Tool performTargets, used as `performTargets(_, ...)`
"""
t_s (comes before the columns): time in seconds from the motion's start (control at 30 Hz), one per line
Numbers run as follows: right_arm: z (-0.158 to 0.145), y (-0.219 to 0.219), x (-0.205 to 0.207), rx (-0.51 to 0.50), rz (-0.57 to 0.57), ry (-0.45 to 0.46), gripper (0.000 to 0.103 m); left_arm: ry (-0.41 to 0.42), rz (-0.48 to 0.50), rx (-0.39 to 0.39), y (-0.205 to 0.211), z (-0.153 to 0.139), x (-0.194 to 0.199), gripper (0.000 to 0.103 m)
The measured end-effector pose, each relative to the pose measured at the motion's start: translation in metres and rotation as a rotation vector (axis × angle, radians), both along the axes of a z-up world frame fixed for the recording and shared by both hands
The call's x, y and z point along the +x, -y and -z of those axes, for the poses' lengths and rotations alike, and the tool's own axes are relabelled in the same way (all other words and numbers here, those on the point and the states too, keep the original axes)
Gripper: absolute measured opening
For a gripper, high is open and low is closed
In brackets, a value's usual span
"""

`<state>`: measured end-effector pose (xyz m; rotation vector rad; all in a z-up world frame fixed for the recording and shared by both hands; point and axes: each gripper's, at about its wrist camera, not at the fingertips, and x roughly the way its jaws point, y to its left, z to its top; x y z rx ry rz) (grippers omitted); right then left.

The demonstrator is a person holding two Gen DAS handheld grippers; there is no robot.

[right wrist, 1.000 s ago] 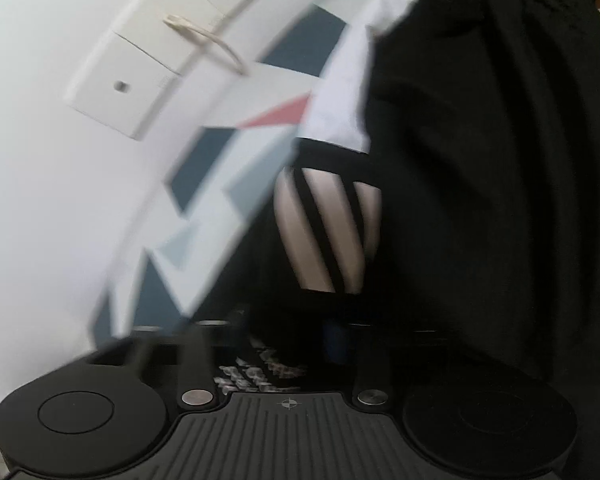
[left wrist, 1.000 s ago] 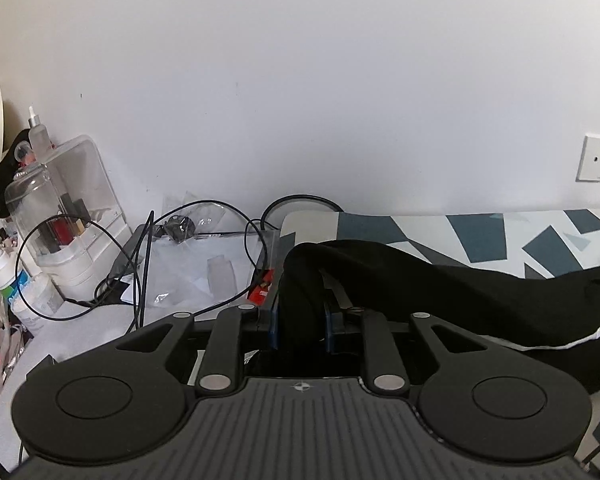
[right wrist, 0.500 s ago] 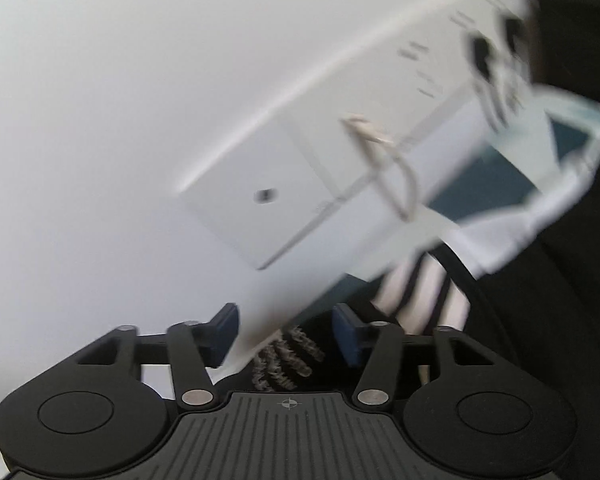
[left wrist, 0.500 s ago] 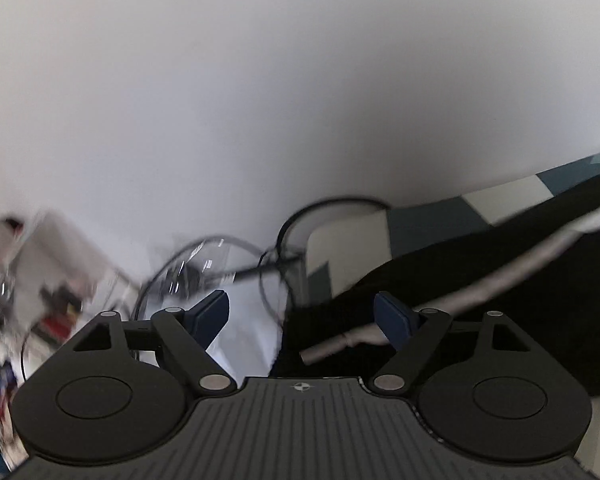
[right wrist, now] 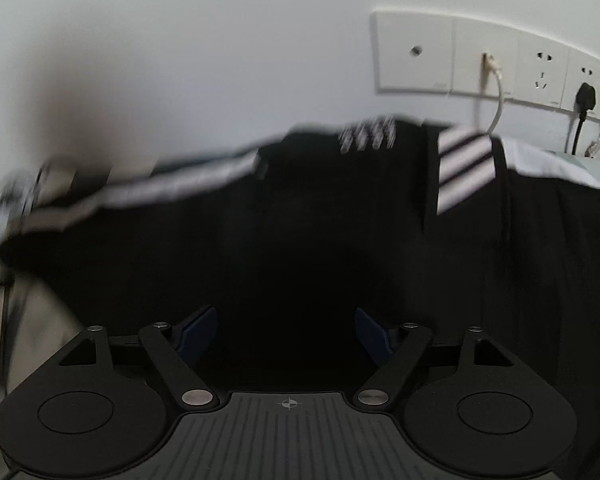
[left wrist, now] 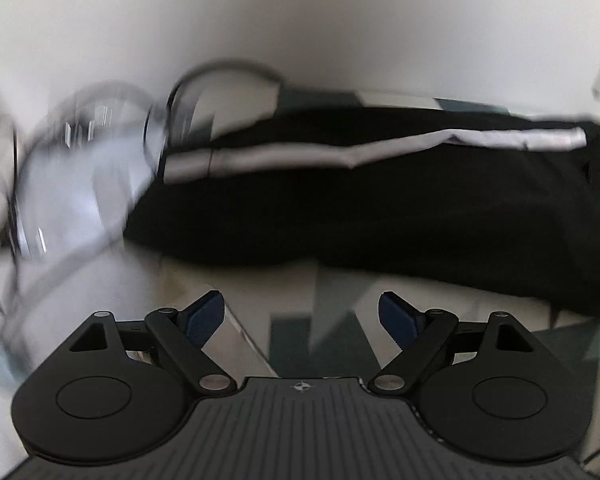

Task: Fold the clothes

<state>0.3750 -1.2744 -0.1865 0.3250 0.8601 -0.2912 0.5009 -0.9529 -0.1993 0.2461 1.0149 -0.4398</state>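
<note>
Wall: a plain white wall point(right wrist: 180, 60) is seen behind everything in both views.
Sockets: a row of white wall plates point(right wrist: 479, 64) is mounted on the wall at the right; a white cable point(right wrist: 497, 96) and two black plugs point(right wrist: 585, 94) are inserted there.
Surface: a covering point(left wrist: 331, 320) with white, grey and dark teal shapes is spread on it.
Left side: black cables point(left wrist: 220, 76) are seen in loops, heavily blurred.
Light: soft and even, no lamp or window is shown.

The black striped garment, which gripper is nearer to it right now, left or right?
Right. The right gripper hangs directly over the black striped garment, jaws opening, nothing gripped. The left gripper, also opening, is over the patterned cloth, short of the garment's edge.
</note>
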Motion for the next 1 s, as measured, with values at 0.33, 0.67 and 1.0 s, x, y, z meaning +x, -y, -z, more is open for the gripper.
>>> performTargets(0.33,0.028,-0.016,-0.016,-0.070,0.170,-0.055,0.047,-0.081,-0.330,-0.233,-0.024,0.017,0.042,0.086)
performTargets(0.67,0.019,-0.002,-0.045,0.149,0.306,0.028,0.005,-0.022,-0.372,-0.255,-0.036,0.012,0.019,0.005)
performTargets(1.0,0.001,-0.027,-0.068,0.220,0.239,-0.085,0.036,0.108,-0.144,0.031,-0.045,-0.014,-0.039,0.054)
